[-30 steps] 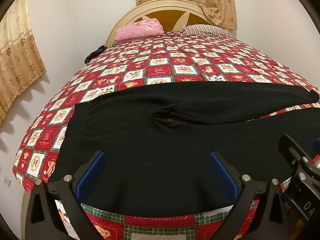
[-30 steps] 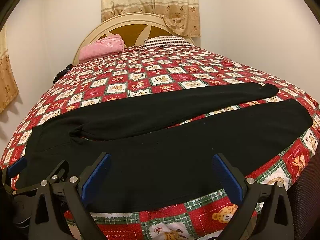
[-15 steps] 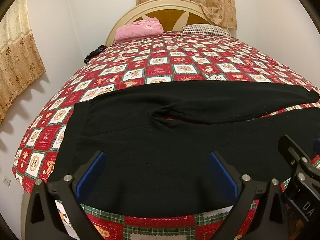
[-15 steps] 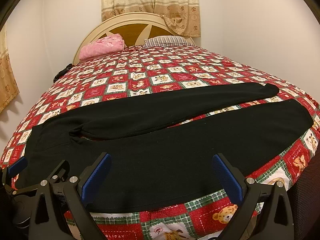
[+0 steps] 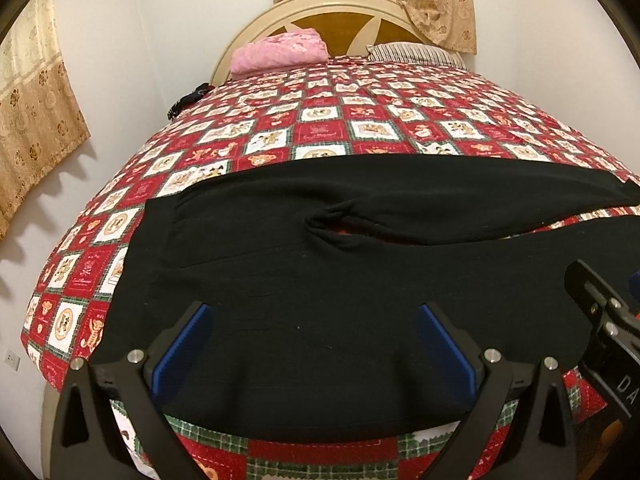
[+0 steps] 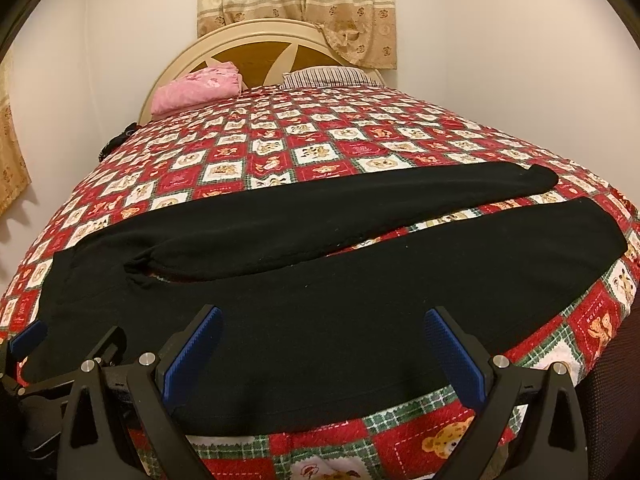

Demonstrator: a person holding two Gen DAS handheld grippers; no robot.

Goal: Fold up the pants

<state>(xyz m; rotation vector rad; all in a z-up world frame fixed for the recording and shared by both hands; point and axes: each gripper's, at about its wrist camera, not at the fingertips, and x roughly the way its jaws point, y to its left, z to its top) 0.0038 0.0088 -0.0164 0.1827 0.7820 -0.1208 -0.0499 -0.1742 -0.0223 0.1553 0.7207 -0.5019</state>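
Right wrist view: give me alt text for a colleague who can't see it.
Black pants lie unfolded across a red patchwork quilt, legs spread toward the right. The open right gripper hovers over the near leg; the left gripper shows at lower left.

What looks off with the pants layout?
The black pants lie flat on the quilt, but the fabric at the crotch is bunched into a fold and the legs splay apart. Nothing else stands out.
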